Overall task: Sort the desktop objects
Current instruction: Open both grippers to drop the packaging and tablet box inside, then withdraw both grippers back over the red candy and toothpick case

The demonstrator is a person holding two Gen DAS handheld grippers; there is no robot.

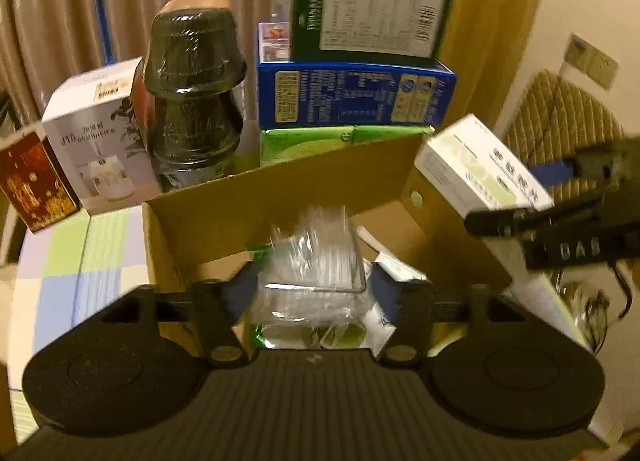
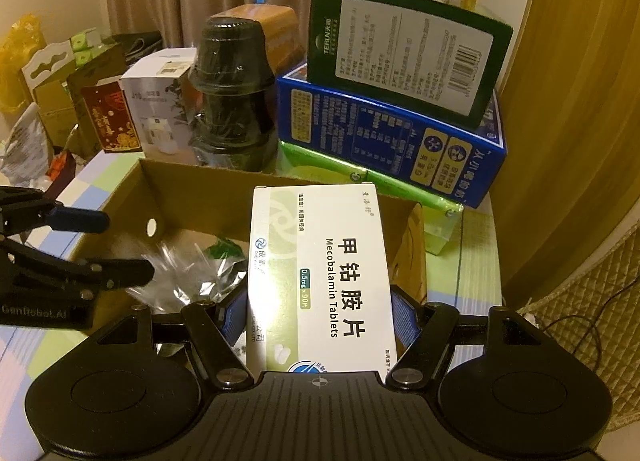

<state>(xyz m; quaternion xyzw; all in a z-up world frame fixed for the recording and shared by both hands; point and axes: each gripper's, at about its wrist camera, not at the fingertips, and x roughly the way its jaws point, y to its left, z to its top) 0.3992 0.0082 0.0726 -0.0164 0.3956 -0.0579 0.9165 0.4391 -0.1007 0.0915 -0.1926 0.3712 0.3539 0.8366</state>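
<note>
The right gripper clamps the white-and-green cardboard tablet box over the open brown cardboard box, ready to drop; the left gripper hangs slack around a crinkly clear plastic packet, apparently letting go.

Open cardboard box clear from above, stacked cartons and dark wrapped pots walling its far side, checked worktop bare at left.
</note>
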